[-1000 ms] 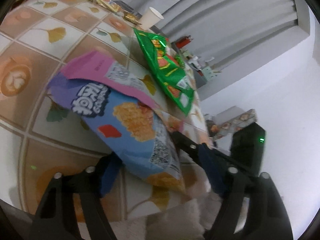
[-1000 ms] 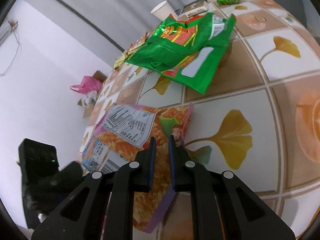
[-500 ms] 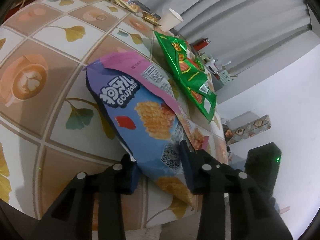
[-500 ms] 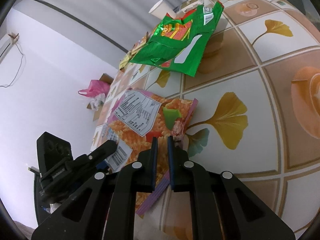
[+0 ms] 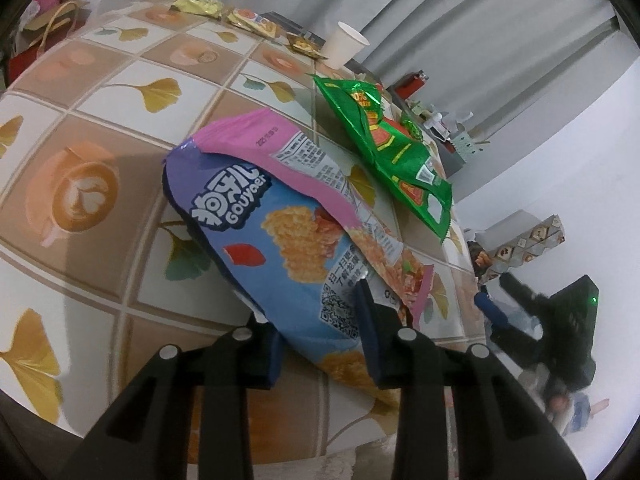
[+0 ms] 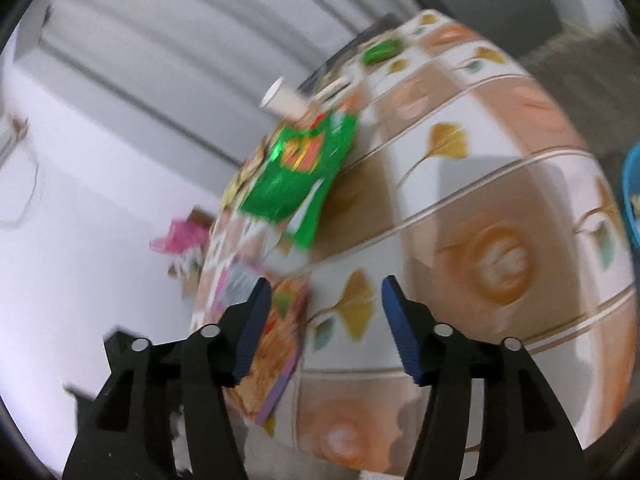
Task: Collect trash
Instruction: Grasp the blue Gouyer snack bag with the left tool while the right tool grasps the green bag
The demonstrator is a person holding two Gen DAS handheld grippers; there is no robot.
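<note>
A blue and pink snack bag (image 5: 276,236) lies on the patterned table, its near end between the jaws of my left gripper (image 5: 316,320), which is shut on it. The bag also shows in the blurred right wrist view (image 6: 280,336). My right gripper (image 6: 324,320) is open and empty, above the table just right of the bag. A green snack bag (image 5: 392,152) lies further back, also in the right wrist view (image 6: 300,176). The right gripper's body (image 5: 560,328) shows at the right of the left wrist view.
A white paper cup (image 5: 344,48) stands at the far table edge, also in the right wrist view (image 6: 284,104). Small yellow wrappers (image 5: 224,12) lie along the far edge. A small green packet (image 6: 380,50) lies far back. A blue container rim (image 6: 632,200) shows at right.
My right gripper let go of the blue and pink bag, opened wide and swung right. My left gripper closed on the bag's near end.
</note>
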